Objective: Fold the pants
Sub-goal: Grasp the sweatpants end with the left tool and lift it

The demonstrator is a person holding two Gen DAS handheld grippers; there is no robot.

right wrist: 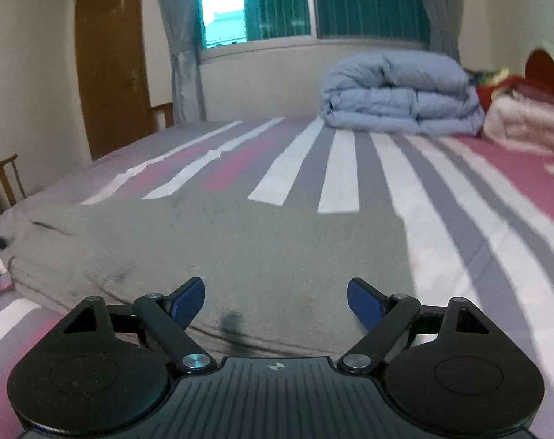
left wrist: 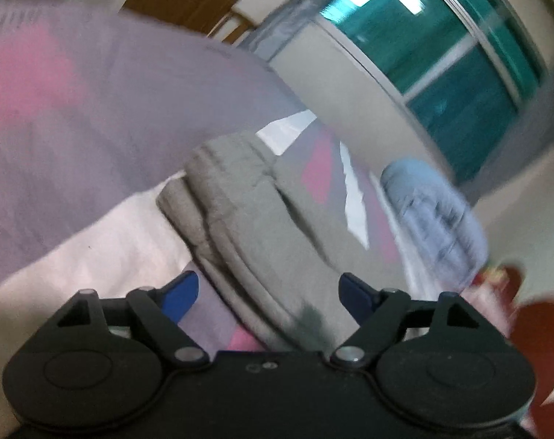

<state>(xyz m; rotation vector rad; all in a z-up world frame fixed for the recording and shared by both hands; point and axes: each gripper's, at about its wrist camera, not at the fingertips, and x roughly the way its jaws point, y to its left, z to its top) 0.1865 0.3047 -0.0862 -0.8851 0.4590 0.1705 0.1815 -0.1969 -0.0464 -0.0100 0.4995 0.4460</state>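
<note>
The left tongs (left wrist: 268, 291) stood wide, their blue-padded fingers (left wrist: 182, 294) spread with nothing pinched between them. The grey fleece pants (left wrist: 255, 219) lay folded into a thick bundle directly ahead of and beneath those tongs, the stacked edges running away from the left finger, with a dark smudge on the cloth close to the right finger. The view was tilted and blurred by motion.

The right tongs (right wrist: 277, 300) were likewise spread wide and held nothing. The same grey pants (right wrist: 218, 256) lay flat straight ahead of and below them, reaching from just past the fingertips to the left, with a straight edge ahead of the right finger (right wrist: 365, 301).

Under the pants spread the bed sheet striped in pink, grey and white (right wrist: 350, 168). Far beyond the right tongs, ahead and to their right, a folded pale-blue quilt (right wrist: 397, 95) sat on the bed, with a pile of pinkish and red bedding (right wrist: 526, 117) just to its right. Beyond that were a window with grey curtains (right wrist: 313, 3) and, to the far left, a brown wooden door (right wrist: 112, 62).

No container appeared in either view.
</note>
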